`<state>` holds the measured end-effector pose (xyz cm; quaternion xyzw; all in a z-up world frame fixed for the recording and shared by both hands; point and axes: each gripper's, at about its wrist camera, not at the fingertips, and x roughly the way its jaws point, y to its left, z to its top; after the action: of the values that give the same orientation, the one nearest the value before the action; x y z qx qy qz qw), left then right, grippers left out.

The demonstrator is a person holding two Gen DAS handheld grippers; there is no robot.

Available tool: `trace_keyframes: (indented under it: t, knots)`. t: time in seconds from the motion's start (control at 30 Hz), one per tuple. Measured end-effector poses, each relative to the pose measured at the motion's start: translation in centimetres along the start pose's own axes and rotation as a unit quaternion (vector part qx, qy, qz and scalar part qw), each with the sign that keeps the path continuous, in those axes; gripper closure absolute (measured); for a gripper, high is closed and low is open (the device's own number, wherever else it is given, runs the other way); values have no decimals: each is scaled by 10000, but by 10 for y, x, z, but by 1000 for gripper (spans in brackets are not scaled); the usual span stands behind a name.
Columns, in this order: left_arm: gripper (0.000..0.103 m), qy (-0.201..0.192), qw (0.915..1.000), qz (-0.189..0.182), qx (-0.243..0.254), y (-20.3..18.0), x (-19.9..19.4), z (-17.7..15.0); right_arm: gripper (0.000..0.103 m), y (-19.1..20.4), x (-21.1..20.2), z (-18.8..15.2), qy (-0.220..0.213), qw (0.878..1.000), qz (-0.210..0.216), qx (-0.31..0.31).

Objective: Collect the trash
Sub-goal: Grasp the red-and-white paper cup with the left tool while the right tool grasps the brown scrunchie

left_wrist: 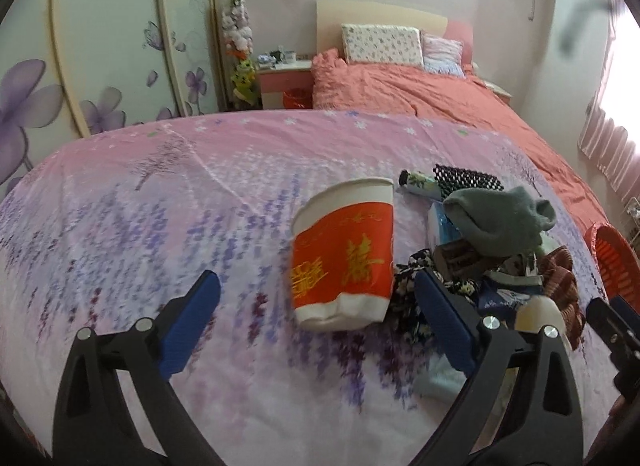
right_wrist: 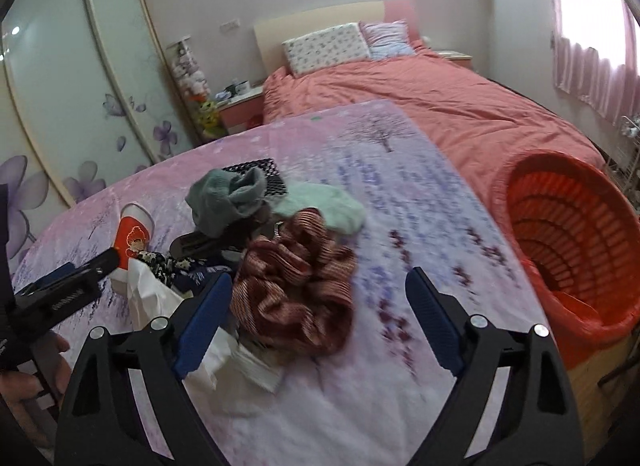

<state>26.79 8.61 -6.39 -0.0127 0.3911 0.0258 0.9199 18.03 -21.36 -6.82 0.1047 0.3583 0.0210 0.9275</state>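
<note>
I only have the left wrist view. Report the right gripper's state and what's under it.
Observer: The right gripper is open, nothing between its fingers; it points at a red striped cloth.
Operator: Describe the basket; I see only its edge.
Observer: The red basket sits past the sheet's right edge, mouth tilted toward the camera, no trash visible inside.
Operator: Name anything hidden behind the pile.
Observer: A mint-green cloth lies beside the grey sock.
</note>
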Motion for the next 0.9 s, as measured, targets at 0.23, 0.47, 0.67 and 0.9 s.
trace_keyframes:
  t: [0.23,0.47,0.67,0.9]
  knots:
    - [19,314,9994,-92,-62,2,29,5,42,4,28,-6,510,9985,-58,-203]
    - [38,391,9984,-357,-201,17,34,5,81,-10,17,-7,482,9988,125,25]
    - [38,373,9989,-208,-188,22,32,3,87,-7,8,-4,282,9994,116,-138]
    - [39,326,9993,-168,-73,21,31,6,88,-5,0,1,103,9996,174,-185]
